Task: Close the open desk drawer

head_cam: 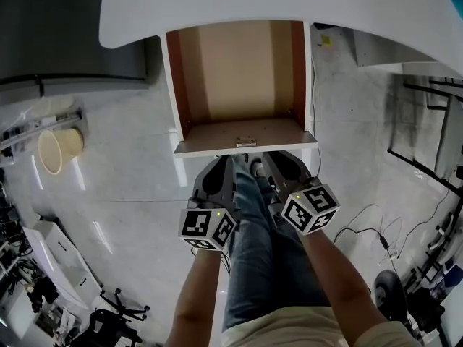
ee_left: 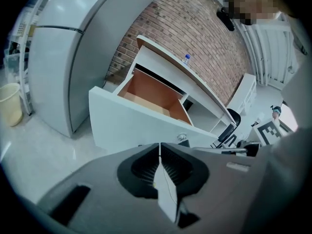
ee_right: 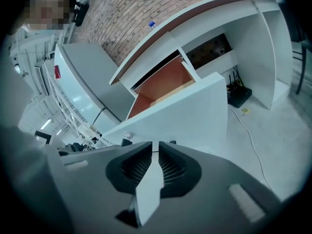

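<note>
Jaws on your left gripper (ee_left: 160, 145) were pressed together with nothing in them, while those on your right gripper (ee_right: 155, 144) stood a narrow slit apart, also empty. Both grippers hung side by side just short of the drawer's white front panel (head_cam: 217, 148), pointing at it from slightly below, with no contact evident in any view. The drawer (head_cam: 239, 71) was pulled well out from under the white tabletop (head_cam: 289, 6), its brown interior bare, so the task had not yet begun. A small metal fitting (ee_left: 182, 137) sat at the middle of the front panel, between your two grippers. In my judgement the step in hand was the approach, and a push needed no grip: you should have set both jaw tips flat on the panel, one on each side of the fitting and level with each other, then pressed straight along the line of the drawer. Uneven pressure would likely have skewed the drawer on its runners. Your legs (head_cam: 249, 266) lay directly beneath the front panel, so a steady push, with the jaws kept off the panel's lower edge, looked advisable.
</note>
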